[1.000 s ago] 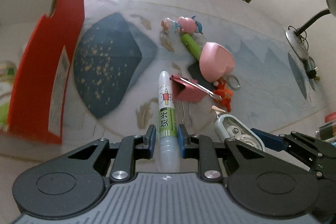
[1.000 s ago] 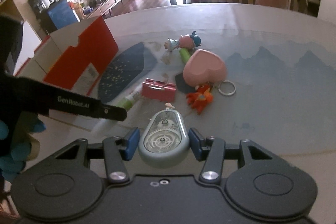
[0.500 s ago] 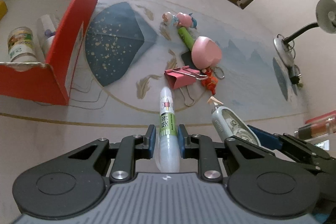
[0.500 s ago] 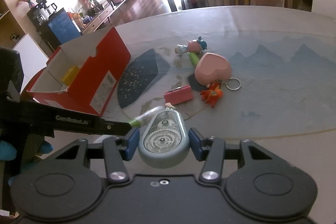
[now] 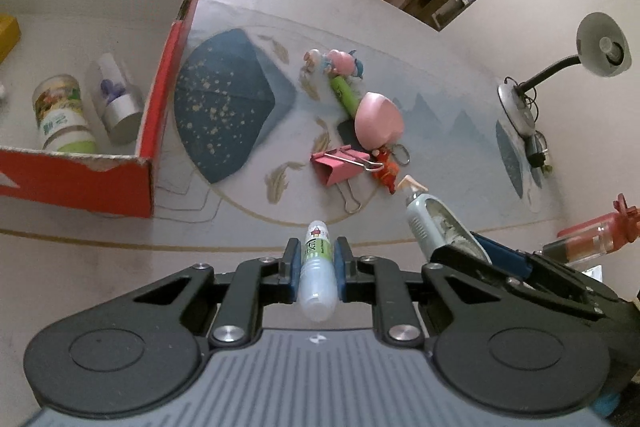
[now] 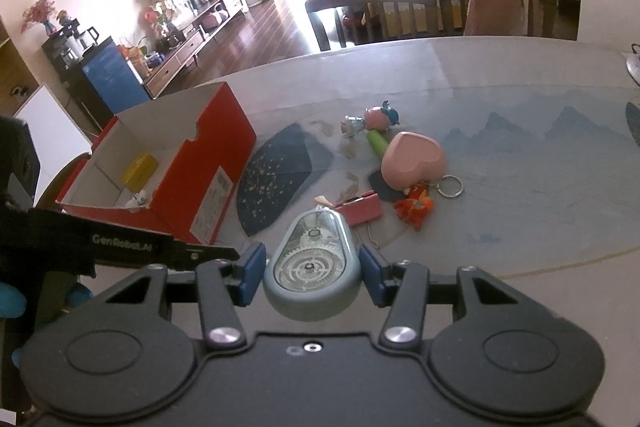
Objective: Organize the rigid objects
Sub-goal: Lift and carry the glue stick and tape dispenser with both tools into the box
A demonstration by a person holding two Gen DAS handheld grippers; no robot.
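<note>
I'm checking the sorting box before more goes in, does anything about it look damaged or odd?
Yes: the red box has a ragged, torn top edge on its near wall by the corner, showing pale cardboard. Inside, the green-labelled jar and the silver-capped tube lie tipped on their sides rather than upright. Nothing looks spilled.

red box [image 5: 146, 131] cut off at left; bottle [image 5: 592, 243] cut off at right.

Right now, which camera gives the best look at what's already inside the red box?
The left wrist view. It looks down into the red box, showing a green-labelled jar and a silver-based tube lying inside. The right wrist view sees the box from the side: only a yellow item and a small white thing.
</note>
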